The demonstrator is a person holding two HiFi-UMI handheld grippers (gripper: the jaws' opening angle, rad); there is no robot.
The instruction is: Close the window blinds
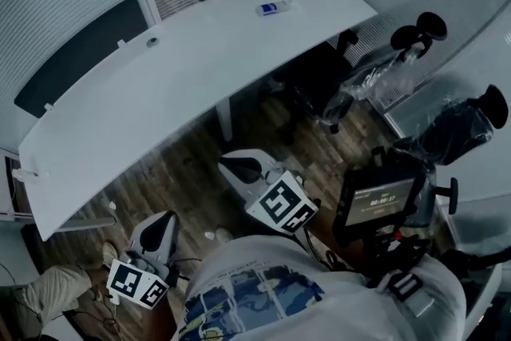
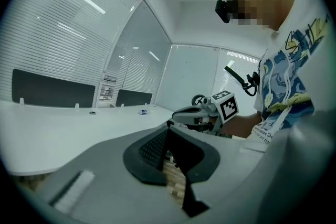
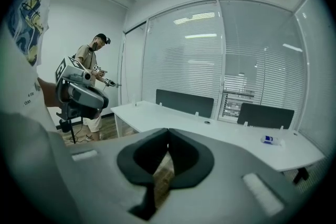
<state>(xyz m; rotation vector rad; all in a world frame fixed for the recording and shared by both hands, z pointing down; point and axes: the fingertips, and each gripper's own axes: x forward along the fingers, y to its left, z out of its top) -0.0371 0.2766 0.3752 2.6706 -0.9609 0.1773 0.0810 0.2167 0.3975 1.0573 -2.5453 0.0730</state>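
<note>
Hovering closed and empty, left gripper (image 2: 168, 129), right gripper (image 3: 168, 132), window blinds (image 3: 181, 63) well beyond them across desk (image 3: 178, 117)

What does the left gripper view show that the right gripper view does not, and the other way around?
Only the left gripper view: the right gripper with its marker cube, and the dark headset on the person holding it. Only the right gripper view: the left gripper and a second person, standing. Both: the white desk, the small bottle on it, dark partition panels, slatted blinds, and that gripper's own shut jaws.
</note>
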